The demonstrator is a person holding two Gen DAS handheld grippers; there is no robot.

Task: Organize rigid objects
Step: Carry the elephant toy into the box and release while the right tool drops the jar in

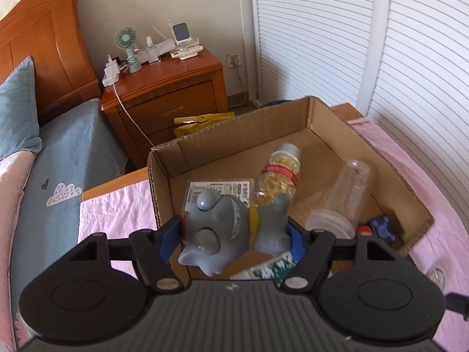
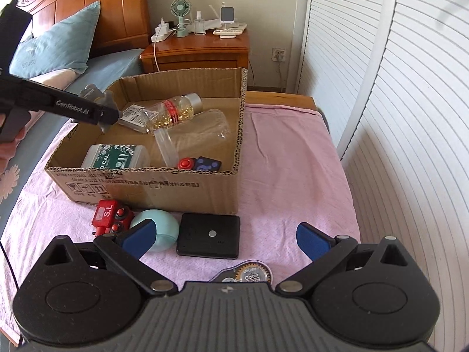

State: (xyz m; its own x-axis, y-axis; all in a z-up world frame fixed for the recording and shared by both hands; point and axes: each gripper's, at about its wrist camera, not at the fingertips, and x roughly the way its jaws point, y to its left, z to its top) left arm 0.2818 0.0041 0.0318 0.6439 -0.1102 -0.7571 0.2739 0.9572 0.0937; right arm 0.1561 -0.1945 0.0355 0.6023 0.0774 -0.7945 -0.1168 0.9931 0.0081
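Box edges: cardboard box (image 2: 164, 184) sat open-topped on the pink cloth (image 2: 293, 176), its right wall and near wall both clear of my grippers; bare cloth ran wide to the right of it.
Near-side clutter: red toy (image 2: 110, 215), teal ball (image 2: 159, 228) and black square case (image 2: 208, 234) lay in a row just beside the box's near wall; a correction-tape dispenser (image 2: 244, 272) lay close under my right gripper.
Left gripper: my left gripper (image 1: 233, 236) hung over the box's left-near corner, reaching in from the left, jaws clamped on the grey rubber toy (image 1: 222, 231).
Grey toy axis: long axis ran across between the blue pads (image 1: 168, 236), bulging eyes facing the camera; it was held above the box floor, not resting.
Right gripper: my right gripper (image 2: 224, 239) hovered low over the cloth before the box, jaws spread wide, nothing between them.
Box contents: capsule bottle (image 2: 173, 111) lay on its side, cap toward the far-right corner; clear plastic jar (image 2: 190, 139) lay beside it, mouth toward the near wall; green-labelled white box (image 2: 115, 157) against the near wall; red button (image 2: 185, 163) and small dark remote (image 2: 208, 164) touching near the right corner.
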